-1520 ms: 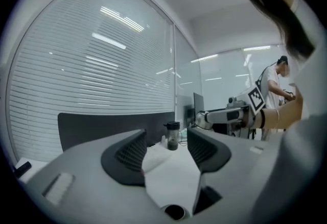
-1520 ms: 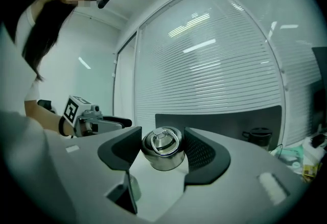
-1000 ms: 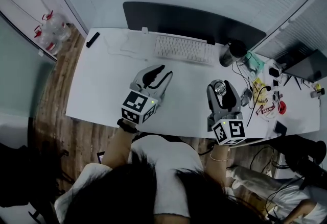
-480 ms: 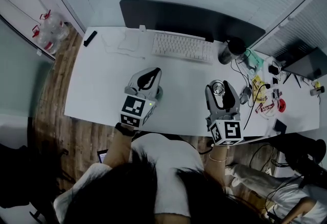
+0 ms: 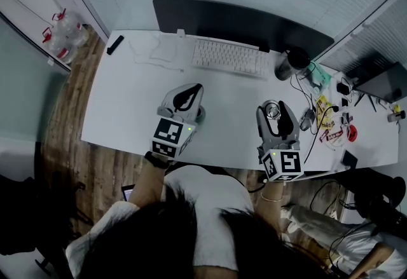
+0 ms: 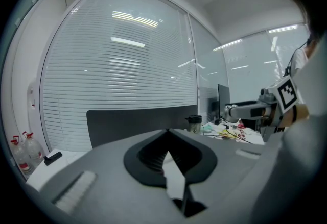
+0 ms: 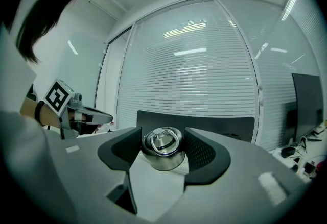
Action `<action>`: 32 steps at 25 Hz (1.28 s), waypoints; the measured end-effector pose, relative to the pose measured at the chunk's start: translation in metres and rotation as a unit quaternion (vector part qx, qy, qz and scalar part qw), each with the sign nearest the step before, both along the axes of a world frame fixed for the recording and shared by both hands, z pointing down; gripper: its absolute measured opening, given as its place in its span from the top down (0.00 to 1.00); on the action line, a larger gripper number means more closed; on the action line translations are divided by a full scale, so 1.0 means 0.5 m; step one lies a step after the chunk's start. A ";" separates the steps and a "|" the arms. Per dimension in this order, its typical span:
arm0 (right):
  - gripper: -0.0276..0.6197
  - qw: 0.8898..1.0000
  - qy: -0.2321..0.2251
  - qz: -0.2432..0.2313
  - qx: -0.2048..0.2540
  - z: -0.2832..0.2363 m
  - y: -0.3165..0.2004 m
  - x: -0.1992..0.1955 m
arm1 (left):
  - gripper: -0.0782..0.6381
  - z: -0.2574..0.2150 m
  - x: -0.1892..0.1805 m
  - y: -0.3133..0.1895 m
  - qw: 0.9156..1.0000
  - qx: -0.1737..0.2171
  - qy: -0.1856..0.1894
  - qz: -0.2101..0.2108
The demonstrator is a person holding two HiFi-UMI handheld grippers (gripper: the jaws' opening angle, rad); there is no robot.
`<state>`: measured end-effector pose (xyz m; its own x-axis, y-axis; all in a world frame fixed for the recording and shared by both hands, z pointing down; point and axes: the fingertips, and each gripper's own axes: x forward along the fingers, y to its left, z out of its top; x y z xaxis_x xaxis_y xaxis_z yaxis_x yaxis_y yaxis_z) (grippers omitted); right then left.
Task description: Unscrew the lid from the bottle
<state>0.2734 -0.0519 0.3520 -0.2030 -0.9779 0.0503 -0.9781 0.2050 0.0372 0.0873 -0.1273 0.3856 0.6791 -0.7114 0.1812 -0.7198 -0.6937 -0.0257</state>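
A steel bottle (image 5: 274,110) with a ring-handled lid (image 7: 162,145) stands near the white table's (image 5: 127,106) front edge. My right gripper (image 5: 275,104) is shut on it, with its dark pads pressed against both sides of the top (image 7: 163,131). My left gripper (image 5: 194,88) hovers over the table's middle, to the left of the bottle and apart from it. Its jaws are shut and hold nothing (image 6: 167,132). Each gripper's marker cube shows in the other's view, the right one (image 6: 287,93) and the left one (image 7: 57,96).
A keyboard (image 5: 230,58) and a dark monitor (image 5: 241,23) lie beyond the grippers. A dark tumbler (image 5: 287,65) stands at the back right, with cables and small clutter (image 5: 331,122) at the right edge. A black stick-like thing (image 5: 115,46) lies at the back left corner.
The left gripper's jaws stood open a second ago and are now shut with nothing between them. The right gripper and the bottle have stayed put.
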 end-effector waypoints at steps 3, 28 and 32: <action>0.56 1.000 -0.009 -0.002 0.002 0.000 0.000 0.000 | 0.81 0.001 -0.001 0.000 1.000 0.001 0.001 -0.001; 0.56 1.000 -0.021 -0.010 -0.010 0.017 -0.015 -0.008 | 0.81 0.007 -0.011 -0.011 1.000 0.011 0.000 -0.001; 0.56 1.000 -0.022 -0.009 -0.012 0.018 -0.016 -0.007 | 0.81 0.015 -0.019 -0.017 1.000 0.010 -0.006 -0.001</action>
<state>0.2700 -0.0598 0.3609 -0.2235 -0.9726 0.0644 -0.9747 0.2232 -0.0117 0.0776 -0.1358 0.3929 0.6756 -0.7161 0.1755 -0.7207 -0.6916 -0.0477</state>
